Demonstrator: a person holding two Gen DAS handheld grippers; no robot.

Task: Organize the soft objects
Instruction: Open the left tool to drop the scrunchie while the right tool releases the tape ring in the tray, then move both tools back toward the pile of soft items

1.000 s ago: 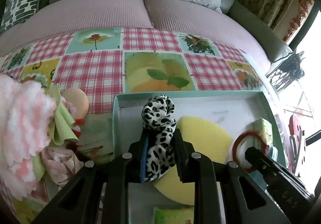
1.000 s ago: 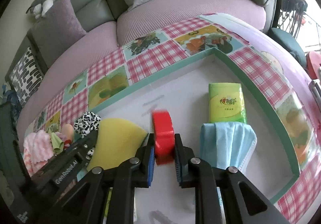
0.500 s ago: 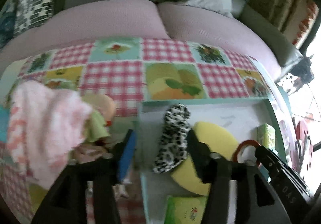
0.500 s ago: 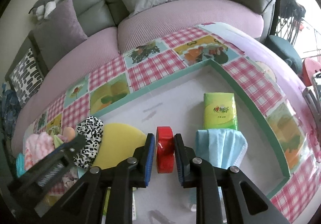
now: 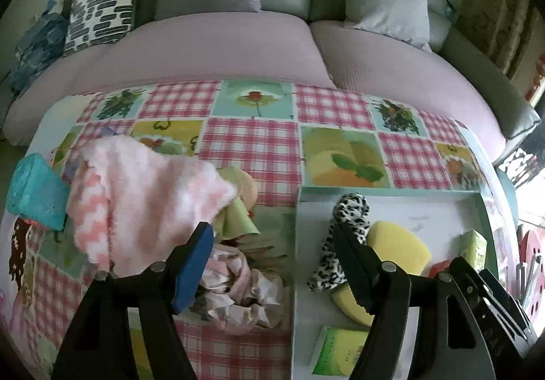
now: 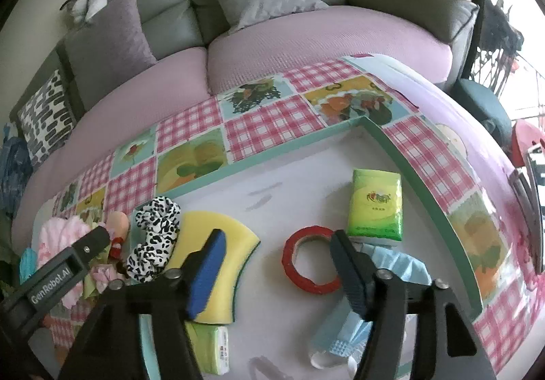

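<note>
I see my right gripper (image 6: 276,257) with jaws opening and gripping nothing; the red ring of tape (image 6: 308,259) lies flat on the white tray floor (image 6: 272,189) between them. My left gripper (image 5: 272,247) is opening too, empty, with the leopard-print fabric scrunchie (image 5: 344,237) just beside its right jaw, resting against the yellow sponge (image 5: 398,250).

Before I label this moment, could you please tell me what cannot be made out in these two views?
- Face mask: right view, partly hidden behind the right jaw.
- Near tissue pack: left view, cut off by the bottom edge and a jaw.
- Red tape: left view, mostly hidden by the sponge and gripper.
- Pile by the pink towel: too crumpled to identify.
</note>
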